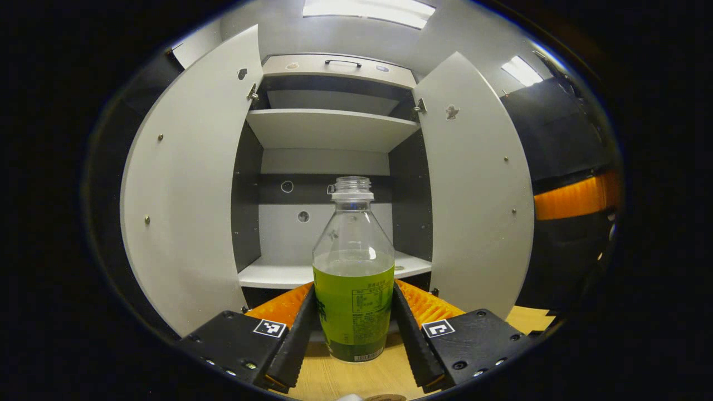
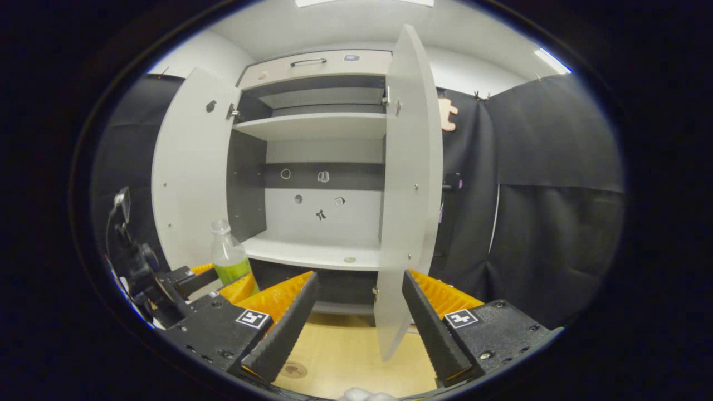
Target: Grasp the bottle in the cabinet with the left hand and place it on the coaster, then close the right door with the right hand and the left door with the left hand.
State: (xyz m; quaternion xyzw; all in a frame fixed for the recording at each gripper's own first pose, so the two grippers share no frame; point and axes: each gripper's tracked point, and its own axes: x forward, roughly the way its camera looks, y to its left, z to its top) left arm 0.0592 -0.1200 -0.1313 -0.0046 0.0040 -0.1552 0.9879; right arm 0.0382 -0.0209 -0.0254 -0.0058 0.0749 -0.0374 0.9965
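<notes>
A clear, capless bottle (image 1: 353,278) half full of green liquid stands upright between my left gripper's (image 1: 354,287) fingers, which press on both its sides. Its base is low over the wooden table (image 1: 334,379), just in front of the cabinet's lower shelf (image 1: 273,275). Both white doors stand open: the left door (image 1: 189,184) and the right door (image 1: 473,184). In the right gripper view, my right gripper (image 2: 359,275) is open near the right door (image 2: 409,184), seen edge-on. The left gripper (image 2: 231,281) with the bottle (image 2: 229,259) is at the left. A round brown coaster (image 2: 293,369) lies on the table.
The cabinet has an upper shelf (image 1: 331,128) and a drawer with a handle (image 1: 342,62) on top. Small stickers dot its back panel (image 2: 320,214). Black cloth walls (image 2: 557,223) stand to the right of the cabinet.
</notes>
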